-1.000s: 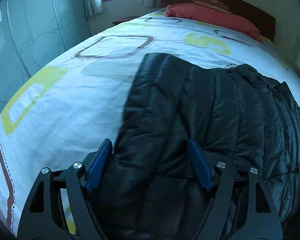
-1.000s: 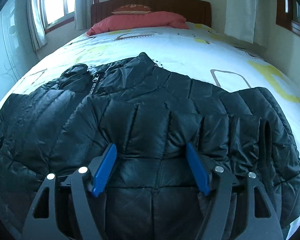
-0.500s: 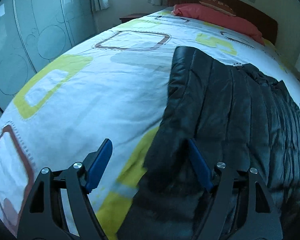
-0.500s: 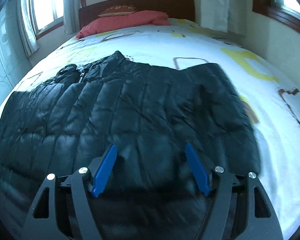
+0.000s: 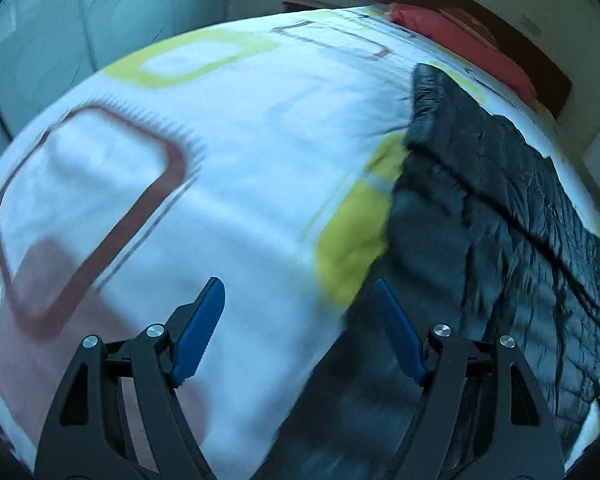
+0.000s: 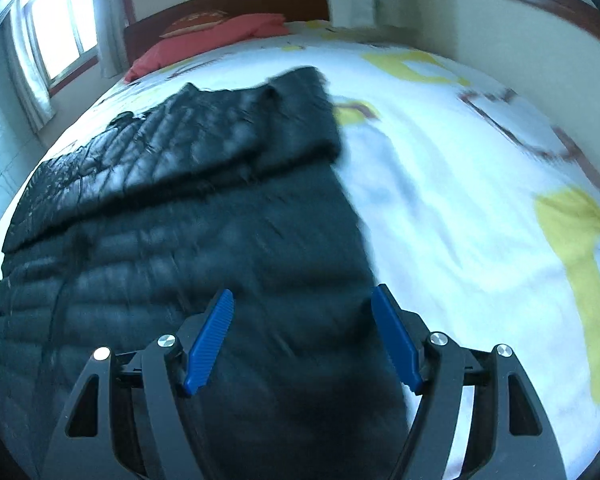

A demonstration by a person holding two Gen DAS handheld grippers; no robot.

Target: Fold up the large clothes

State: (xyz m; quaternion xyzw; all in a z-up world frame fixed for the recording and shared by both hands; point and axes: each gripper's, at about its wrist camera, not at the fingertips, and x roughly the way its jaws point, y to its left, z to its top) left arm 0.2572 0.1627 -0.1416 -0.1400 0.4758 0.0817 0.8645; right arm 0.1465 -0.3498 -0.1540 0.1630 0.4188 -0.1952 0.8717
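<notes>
A black quilted puffer jacket (image 5: pixel 500 216) lies spread flat on the bed. In the left wrist view it fills the right side, and my left gripper (image 5: pixel 300 304) hangs open above its left edge, with only bedsheet and the jacket's border between the blue pads (image 5: pixel 198 332). In the right wrist view the jacket (image 6: pixel 180 208) covers the left and centre. My right gripper (image 6: pixel 302 312) is open over the jacket's right edge, holding nothing. Both views are blurred by motion.
The bed carries a white sheet (image 5: pixel 228 168) printed with yellow-green and brown squares. Red pillows (image 6: pixel 204 40) lie against a wooden headboard (image 6: pixel 228 0) at the far end. Curtained windows (image 6: pixel 56 40) and walls surround the bed.
Both grippers have swept apart sideways over the jacket: the left one from its middle to its left edge, the right one to its right edge. Both stayed open and empty.
</notes>
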